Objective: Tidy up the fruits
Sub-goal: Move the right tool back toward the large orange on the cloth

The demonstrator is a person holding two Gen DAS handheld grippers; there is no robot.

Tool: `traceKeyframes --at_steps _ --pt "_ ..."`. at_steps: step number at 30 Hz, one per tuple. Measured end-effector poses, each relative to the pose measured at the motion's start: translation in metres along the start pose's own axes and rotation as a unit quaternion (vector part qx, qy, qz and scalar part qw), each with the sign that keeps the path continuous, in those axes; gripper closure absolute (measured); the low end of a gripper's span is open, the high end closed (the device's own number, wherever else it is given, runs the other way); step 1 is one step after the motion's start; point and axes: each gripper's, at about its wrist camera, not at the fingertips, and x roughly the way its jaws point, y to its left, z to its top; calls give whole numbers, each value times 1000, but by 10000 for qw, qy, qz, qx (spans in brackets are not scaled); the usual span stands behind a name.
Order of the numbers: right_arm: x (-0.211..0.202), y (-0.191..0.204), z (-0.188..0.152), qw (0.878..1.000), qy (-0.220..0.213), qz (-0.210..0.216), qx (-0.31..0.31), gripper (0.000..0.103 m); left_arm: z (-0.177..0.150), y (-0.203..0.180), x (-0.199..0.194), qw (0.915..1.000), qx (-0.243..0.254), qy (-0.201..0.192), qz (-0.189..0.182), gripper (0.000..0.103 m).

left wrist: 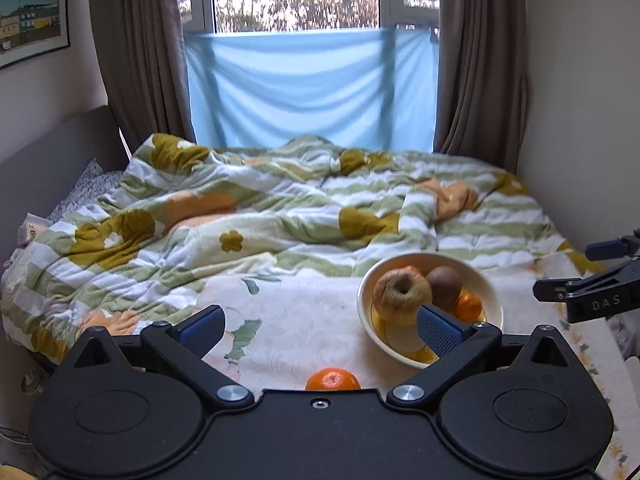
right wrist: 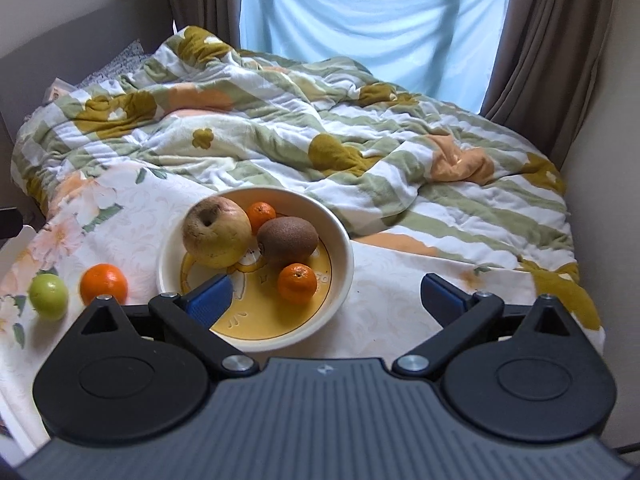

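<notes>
Your left gripper [left wrist: 320, 330] spread wide, empty, above loose orange [left wrist: 333, 379] on floral sheet [left wrist: 296, 320]. Your right gripper [right wrist: 324, 300] also spread, empty, near bowl [right wrist: 344, 240]. Bowl holds apple [right wrist: 216, 232], kiwi [right wrist: 287, 240], two small oranges. Green fruit [right wrist: 49, 295] just beside loose orange, outside bowl.
</notes>
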Motion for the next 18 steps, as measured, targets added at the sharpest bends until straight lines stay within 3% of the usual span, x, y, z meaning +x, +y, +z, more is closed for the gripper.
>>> traceKeyframes --at_steps 7,18 --pt "-55 4 -9 9991 -266 -138 288 0 -8 8 -35 9991 98 -423 -19 0" --pt "-127 33 -54 9946 -403 -578 765 0 -42 19 -66 9976 323 -399 -471 0"
